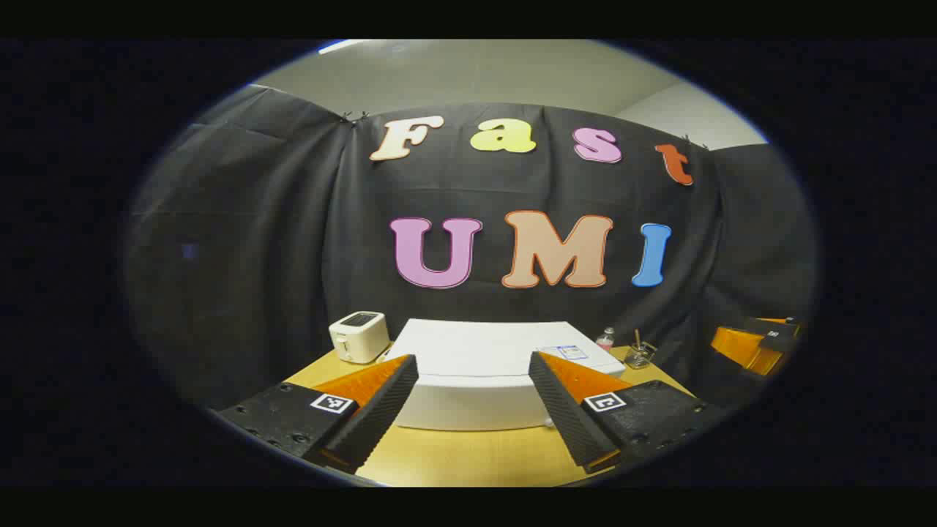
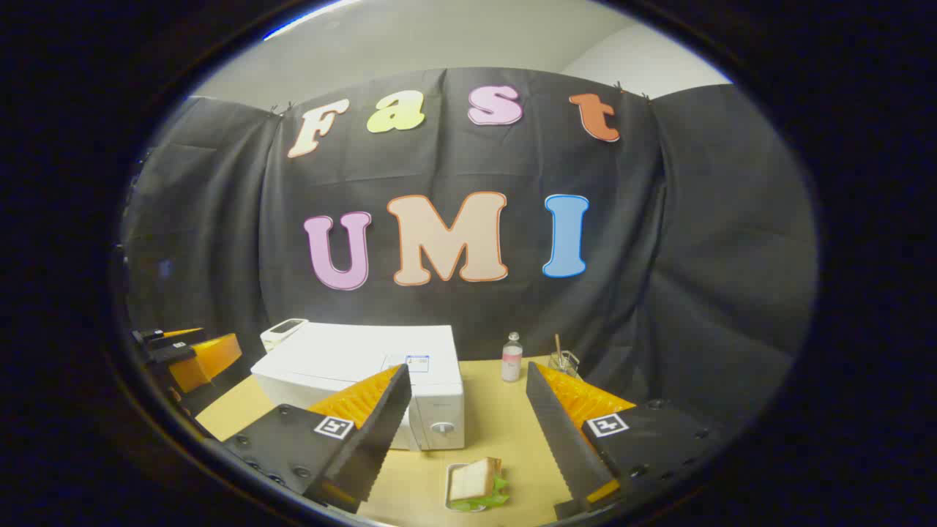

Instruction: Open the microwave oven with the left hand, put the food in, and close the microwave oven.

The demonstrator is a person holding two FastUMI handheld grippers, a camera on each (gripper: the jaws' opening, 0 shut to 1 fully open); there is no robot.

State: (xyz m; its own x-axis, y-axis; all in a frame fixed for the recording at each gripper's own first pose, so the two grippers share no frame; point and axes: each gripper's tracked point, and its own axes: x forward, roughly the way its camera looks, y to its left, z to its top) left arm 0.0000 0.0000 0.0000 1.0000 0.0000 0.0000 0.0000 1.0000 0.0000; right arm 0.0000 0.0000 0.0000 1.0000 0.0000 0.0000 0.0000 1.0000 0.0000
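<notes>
In the left gripper view the left gripper (image 1: 473, 373) has its fingers spread wide with nothing between them, held above the wooden table (image 1: 468, 457) and facing the microwave oven (image 1: 483, 366). The white oven stands on the table straight ahead of it, door closed. A white toaster (image 1: 359, 337) sits just beside the oven's left side, and a small bottle (image 1: 605, 338) and a glass jar (image 1: 639, 355) stand near its right rear corner.

In the right gripper view the right gripper (image 2: 468, 384) is likewise wide open and empty, hovering over the table in front of the oven's right end, where the control knob (image 2: 441, 427) shows. The sandwich (image 2: 476, 483), on a small tray (image 2: 451, 489), lies on the table just in front of the oven's right front corner, below and between this gripper's fingers, untouched.
</notes>
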